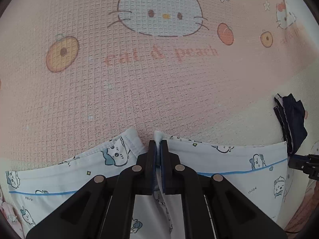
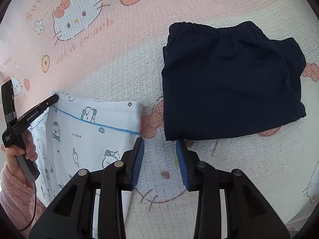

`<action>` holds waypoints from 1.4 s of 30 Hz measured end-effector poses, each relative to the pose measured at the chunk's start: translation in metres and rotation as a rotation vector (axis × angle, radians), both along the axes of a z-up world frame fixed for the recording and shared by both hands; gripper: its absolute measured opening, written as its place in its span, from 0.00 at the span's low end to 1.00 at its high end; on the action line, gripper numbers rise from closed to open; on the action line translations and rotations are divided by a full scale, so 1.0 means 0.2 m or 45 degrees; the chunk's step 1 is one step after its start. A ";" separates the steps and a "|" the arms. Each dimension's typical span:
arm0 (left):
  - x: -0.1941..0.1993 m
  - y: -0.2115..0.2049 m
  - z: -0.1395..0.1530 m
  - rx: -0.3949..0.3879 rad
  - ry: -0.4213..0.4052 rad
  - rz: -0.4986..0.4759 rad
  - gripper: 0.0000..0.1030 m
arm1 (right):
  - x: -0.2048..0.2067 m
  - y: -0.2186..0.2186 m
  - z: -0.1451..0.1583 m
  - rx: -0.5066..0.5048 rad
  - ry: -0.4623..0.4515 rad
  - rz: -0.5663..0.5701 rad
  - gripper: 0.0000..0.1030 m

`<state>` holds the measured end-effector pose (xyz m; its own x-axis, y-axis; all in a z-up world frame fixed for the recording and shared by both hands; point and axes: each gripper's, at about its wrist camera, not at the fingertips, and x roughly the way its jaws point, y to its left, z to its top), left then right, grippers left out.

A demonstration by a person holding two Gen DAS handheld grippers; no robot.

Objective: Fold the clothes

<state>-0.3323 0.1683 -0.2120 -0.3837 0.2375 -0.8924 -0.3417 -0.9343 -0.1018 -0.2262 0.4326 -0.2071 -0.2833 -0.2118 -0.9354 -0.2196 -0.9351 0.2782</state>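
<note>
Left tool (image 1: 158,151) clamped shut on a bunched edge of the white cartoon-print garment (image 1: 229,165), flat on the pink waffle-weave cat-print blanket (image 1: 139,91). Right tool (image 2: 159,159) wide open, gripping nothing, just beside the garment's folded edge. Folded navy shorts (image 2: 229,83) nearby on the blanket.

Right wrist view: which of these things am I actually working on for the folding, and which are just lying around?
In the job:
- white printed garment, being folded
- left gripper, shut on its edge
- right gripper, open, beside the garment
- navy shorts, already folded, set apart

Just there:
- pink cat-and-peach blanket, the surface underneath
</note>
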 end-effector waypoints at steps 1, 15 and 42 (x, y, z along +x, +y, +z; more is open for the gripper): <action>0.00 0.01 -0.01 -0.015 0.002 -0.006 0.04 | -0.01 -0.02 0.00 -0.008 0.016 0.019 0.42; -0.04 0.20 0.10 -0.023 0.045 -0.217 0.04 | 0.02 -0.06 0.10 0.114 0.239 0.037 0.03; 1.39 -0.46 0.01 -0.033 -0.204 -0.133 0.17 | 0.89 -0.96 -0.03 -0.029 -0.043 0.224 0.22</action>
